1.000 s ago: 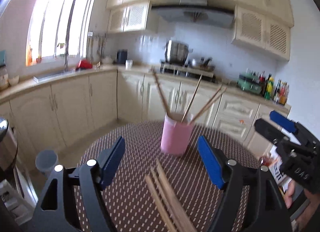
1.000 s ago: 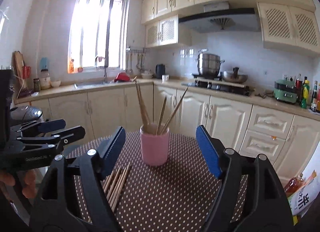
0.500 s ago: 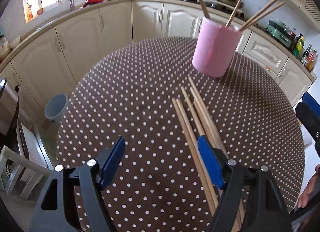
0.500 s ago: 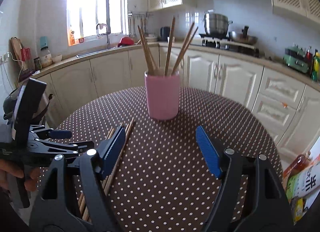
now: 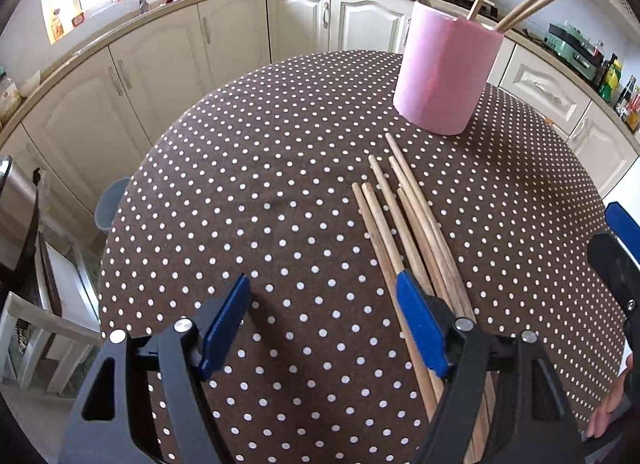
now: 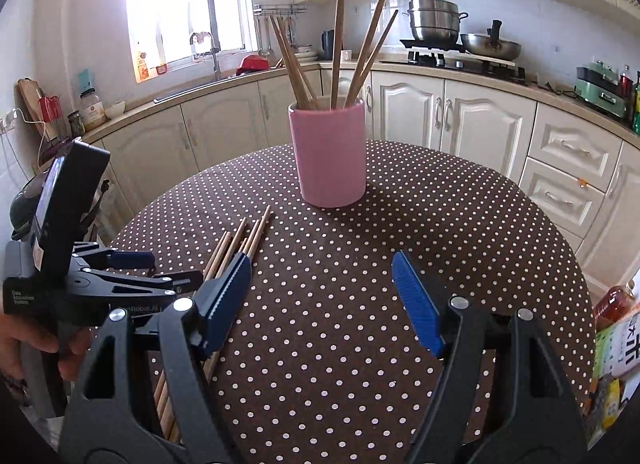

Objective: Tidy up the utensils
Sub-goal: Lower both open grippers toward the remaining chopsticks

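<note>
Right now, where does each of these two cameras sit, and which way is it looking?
Left wrist: on the left gripper, tilted down at loose chopsticks; own fingers, right gripper's edge show.
Right wrist: on the right gripper, looking across the table at the pink cup; left gripper, a hand show.
Shared: cup, chopsticks, dotted tablecloth.

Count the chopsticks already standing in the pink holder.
5. In the pink holder, two chopsticks lean left, one stands near upright in the middle, and two lean right. Shorter ones could be hidden inside; the loose bundle on the table is not counted.
</note>
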A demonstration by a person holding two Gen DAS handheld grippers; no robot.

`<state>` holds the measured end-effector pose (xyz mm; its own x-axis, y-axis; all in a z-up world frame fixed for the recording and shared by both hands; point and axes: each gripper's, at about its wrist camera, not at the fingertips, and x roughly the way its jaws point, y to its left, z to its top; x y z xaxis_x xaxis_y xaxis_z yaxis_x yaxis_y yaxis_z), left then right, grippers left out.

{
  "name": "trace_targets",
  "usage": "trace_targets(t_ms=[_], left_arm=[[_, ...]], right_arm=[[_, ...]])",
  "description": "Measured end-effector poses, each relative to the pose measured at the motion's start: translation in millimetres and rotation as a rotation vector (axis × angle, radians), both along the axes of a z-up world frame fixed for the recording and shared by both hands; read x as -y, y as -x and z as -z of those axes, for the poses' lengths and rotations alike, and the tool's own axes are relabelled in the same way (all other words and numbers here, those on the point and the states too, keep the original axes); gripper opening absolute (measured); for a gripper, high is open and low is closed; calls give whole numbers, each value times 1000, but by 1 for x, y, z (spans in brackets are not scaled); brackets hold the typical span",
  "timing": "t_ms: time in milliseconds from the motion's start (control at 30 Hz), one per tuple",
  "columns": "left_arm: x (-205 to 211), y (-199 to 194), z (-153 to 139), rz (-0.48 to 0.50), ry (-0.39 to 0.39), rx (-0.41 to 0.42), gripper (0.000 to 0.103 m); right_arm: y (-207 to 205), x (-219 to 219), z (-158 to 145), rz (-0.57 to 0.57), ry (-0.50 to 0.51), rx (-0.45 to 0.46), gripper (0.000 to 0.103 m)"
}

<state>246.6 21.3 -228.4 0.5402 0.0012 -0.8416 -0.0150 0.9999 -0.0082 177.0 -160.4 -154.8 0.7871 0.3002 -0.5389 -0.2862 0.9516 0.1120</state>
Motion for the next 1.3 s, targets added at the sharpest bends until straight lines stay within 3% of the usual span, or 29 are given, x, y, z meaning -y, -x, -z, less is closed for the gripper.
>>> trace_targets(t_ms=[100, 167, 300, 400, 500, 600, 900, 1100, 1200, 1267, 1300], left_arm=[[4, -2, -3, 1, -59, 4, 74], [6, -6, 2, -17, -143, -10, 75], [-7, -10, 1, -68, -3, -13, 75], [-11, -8, -7, -74, 33, 29, 75], [-4, -11, -6, -30, 57, 19, 75], [12, -13, 1, 3, -2, 3, 75], [13, -18, 3, -8, 11, -13, 75], [17, -22, 9, 10, -46, -34, 75], [19, -19, 11, 13, -45, -5, 74], [19, -19, 11, 21, -38, 4, 64], [18, -19, 10, 27, -33, 11, 52]], right_arm=[[0, 0, 1, -4, -1, -4, 73], [-1, 1, 1, -6, 1, -6, 73], [-3, 3, 2, -1, -9, -11, 73], [-4, 4, 3, 0, -11, -13, 73], [-6, 6, 5, 4, -15, -23, 73], [-7, 7, 5, 7, -21, -26, 73], [-8, 10, 7, 9, -25, -33, 73], [-8, 8, 7, 5, -20, -38, 73], [-8, 6, 7, -3, -12, -43, 73], [-12, 2, 7, -15, 6, -55, 73], [-15, -2, 7, -23, 19, -62, 73]])
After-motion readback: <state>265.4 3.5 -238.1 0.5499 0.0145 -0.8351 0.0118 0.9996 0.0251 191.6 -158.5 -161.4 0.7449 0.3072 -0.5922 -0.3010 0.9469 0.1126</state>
